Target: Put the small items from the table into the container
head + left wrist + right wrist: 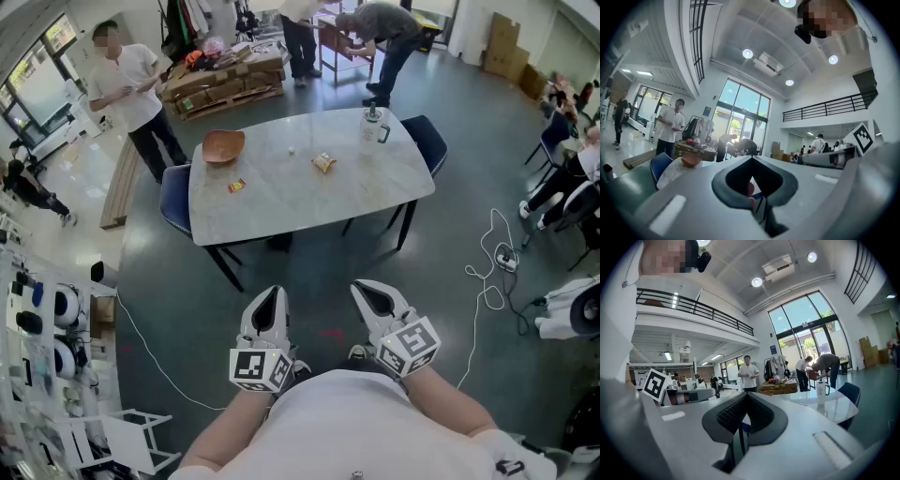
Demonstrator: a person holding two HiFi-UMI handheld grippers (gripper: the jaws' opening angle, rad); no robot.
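Head view: a white marble table (309,202) stands well ahead of the left gripper (271,298) and right gripper (367,292), both clenched on nothing. On it sit a wooden bowl (223,146), a lidded jug (373,127), a yellow snack packet (323,162) mid-table and a small red packet (236,186) near the bowl.

Open floor (309,281) reaches the table (375,178); chairs (174,199) apparently crowd both its ends.
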